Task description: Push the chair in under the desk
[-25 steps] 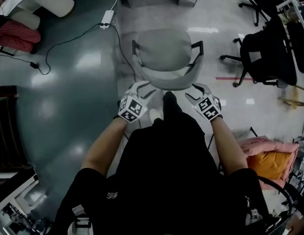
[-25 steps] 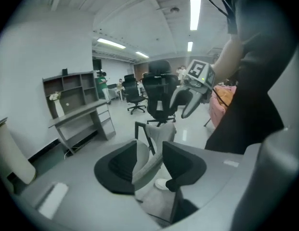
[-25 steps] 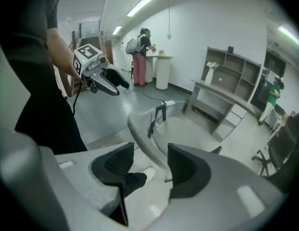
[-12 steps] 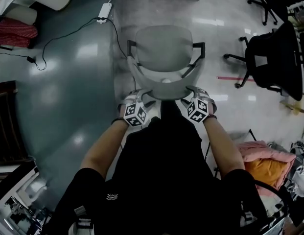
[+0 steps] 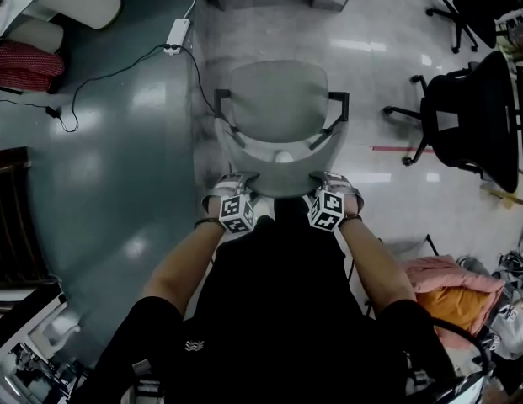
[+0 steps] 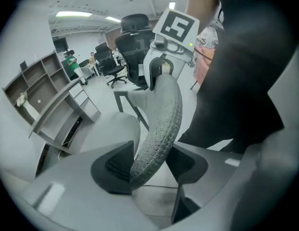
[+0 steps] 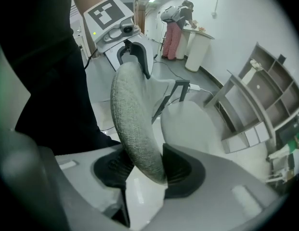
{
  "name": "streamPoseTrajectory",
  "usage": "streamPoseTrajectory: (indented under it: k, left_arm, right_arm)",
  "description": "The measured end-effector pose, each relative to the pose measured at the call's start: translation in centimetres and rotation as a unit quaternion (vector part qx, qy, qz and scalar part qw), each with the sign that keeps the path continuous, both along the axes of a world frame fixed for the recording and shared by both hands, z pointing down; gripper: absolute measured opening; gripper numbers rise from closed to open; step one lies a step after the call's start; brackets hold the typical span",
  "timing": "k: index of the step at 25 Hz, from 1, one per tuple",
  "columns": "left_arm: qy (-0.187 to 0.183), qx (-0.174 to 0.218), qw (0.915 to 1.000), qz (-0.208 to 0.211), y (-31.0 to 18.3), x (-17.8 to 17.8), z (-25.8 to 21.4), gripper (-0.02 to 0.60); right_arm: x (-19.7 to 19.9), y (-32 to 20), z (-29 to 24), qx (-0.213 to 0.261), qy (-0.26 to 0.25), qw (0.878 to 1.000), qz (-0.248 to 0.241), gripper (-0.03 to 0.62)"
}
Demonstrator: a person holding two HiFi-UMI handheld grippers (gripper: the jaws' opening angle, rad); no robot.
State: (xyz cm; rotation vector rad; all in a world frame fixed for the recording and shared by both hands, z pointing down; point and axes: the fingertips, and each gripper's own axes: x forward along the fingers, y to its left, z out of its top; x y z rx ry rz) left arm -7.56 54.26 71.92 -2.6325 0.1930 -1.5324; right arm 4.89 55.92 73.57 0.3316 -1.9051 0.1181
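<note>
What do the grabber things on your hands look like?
The left gripper and right gripper are pale grey plastic with dark ribbed pads, each topped by a cube of black-and-white square markers. Sleeves are short and black. Both jaws are closing, the chair backrest between them.

Our head cam sits above the person and looks steeply down and fwd; the chair (image 5: 278,99) is mid-frame, some way below. Left gripper view: v. close, along its own jaws, facing right across the backrest (image 5: 278,179) rim. Right gripper view: same, facing left. All 3 share that rim; both gripper views also catch the desk (image 6: 62,110).
</note>
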Motion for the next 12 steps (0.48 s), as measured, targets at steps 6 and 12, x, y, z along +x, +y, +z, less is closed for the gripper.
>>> streamPoseTrajectory:
  k: [6, 12]
  left_arm:
    - [-0.074, 0.026, 0.9952, 0.058, -0.1, -0.1, 2.2, 0.210]
    - [-0.091, -0.001, 0.9931, 0.073, -0.6, -0.2, 3.3, 0.172]
  right_arm:
    - [0.0, -0.1, 0.2, -0.001, 0.000, 1.000, -0.018, 0.169]
    - [-0.1, -0.3, 0.2, -0.013, -0.008, 1.000, -0.007, 0.161]
